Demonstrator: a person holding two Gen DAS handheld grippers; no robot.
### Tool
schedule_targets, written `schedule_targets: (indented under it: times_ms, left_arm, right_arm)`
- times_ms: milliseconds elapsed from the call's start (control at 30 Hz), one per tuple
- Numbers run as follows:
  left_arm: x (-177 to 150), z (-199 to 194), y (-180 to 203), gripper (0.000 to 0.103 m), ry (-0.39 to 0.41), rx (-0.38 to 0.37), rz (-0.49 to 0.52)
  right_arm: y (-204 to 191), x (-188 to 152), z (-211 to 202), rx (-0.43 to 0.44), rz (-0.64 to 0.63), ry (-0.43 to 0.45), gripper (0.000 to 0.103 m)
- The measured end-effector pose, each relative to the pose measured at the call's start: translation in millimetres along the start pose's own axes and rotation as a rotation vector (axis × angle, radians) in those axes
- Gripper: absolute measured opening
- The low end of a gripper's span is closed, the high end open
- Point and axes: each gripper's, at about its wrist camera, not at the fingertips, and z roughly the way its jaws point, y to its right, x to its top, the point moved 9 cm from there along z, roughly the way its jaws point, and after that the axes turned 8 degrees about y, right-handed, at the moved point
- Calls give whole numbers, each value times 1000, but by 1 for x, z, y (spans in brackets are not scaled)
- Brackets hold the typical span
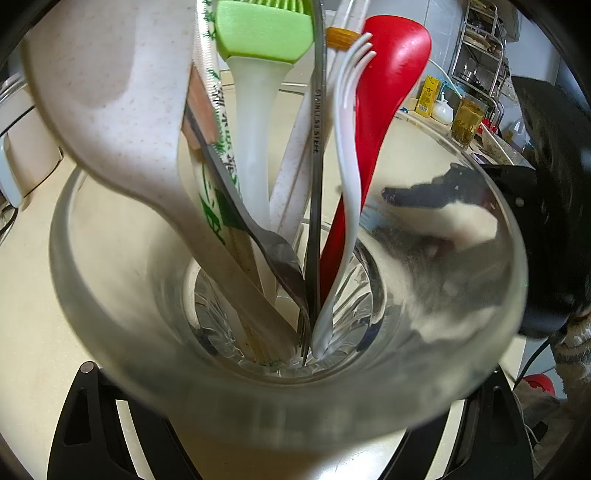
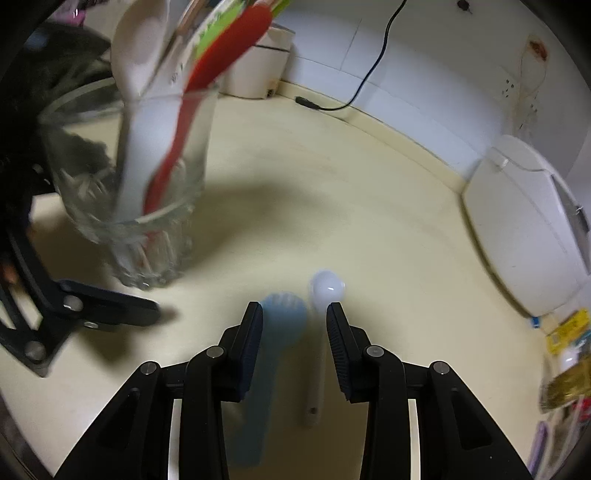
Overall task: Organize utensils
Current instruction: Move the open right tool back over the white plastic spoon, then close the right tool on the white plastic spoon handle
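Note:
My left gripper (image 1: 288, 424) is shut on a clear glass cup (image 1: 110, 314), seen tilted at the left of the right wrist view (image 2: 133, 221). The cup holds several utensils: a red spatula (image 1: 391, 66), a white plastic fork (image 1: 351, 110), a steel fork (image 1: 269, 251), a green silicone brush (image 1: 258, 33), a speckled white spoon (image 1: 103, 85) and wrapped chopsticks (image 1: 218, 122). My right gripper (image 2: 294, 321) is open above the counter. Between its fingers lie a blue spoon (image 2: 280, 317) and a white spoon (image 2: 325, 288); neither is gripped.
A cream counter (image 2: 369, 221) carries a white rice cooker (image 2: 528, 229) at the right, a white appliance (image 2: 258, 62) at the back and a black cable (image 2: 354, 92). A glass of tea (image 1: 467, 120) and a yellow carton (image 1: 428, 96) stand far off.

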Motion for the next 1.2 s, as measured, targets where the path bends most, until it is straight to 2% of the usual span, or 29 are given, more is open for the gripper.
schedule_targets:
  times_ms: [100,200,367,667,867,933,967,1200]
  left_arm:
    - [0,0,0,89,0,0,0]
    - [0,-1,0,89,0,-2,-1]
    - [-1,-1,-1,89,-1,3,4]
    - [0,0,2,89,-1,2,4]
    - [1,-2,0,90,2,-7,-6]
    - [1,-3,0,90,2,-7,-5]
    - [1,-3,0,90,2,-7,-5]
    - [1,-4,0,90,1,-5,-3]
  right_arm:
    - [25,4,-5,-8,122,19,35]
    - [41,7,-1,-11,173,10,35]
    - [38,11,13,44,186,-23,36]
    - [27,8,41,24,137,-99,36]
    - [28,8,45,69,196,-92,36]
    - [29,9,49,86,210,-88,32]
    - [29,10,49,93,221,-85,24]
    - [36,12,47,103,287,-62,24]
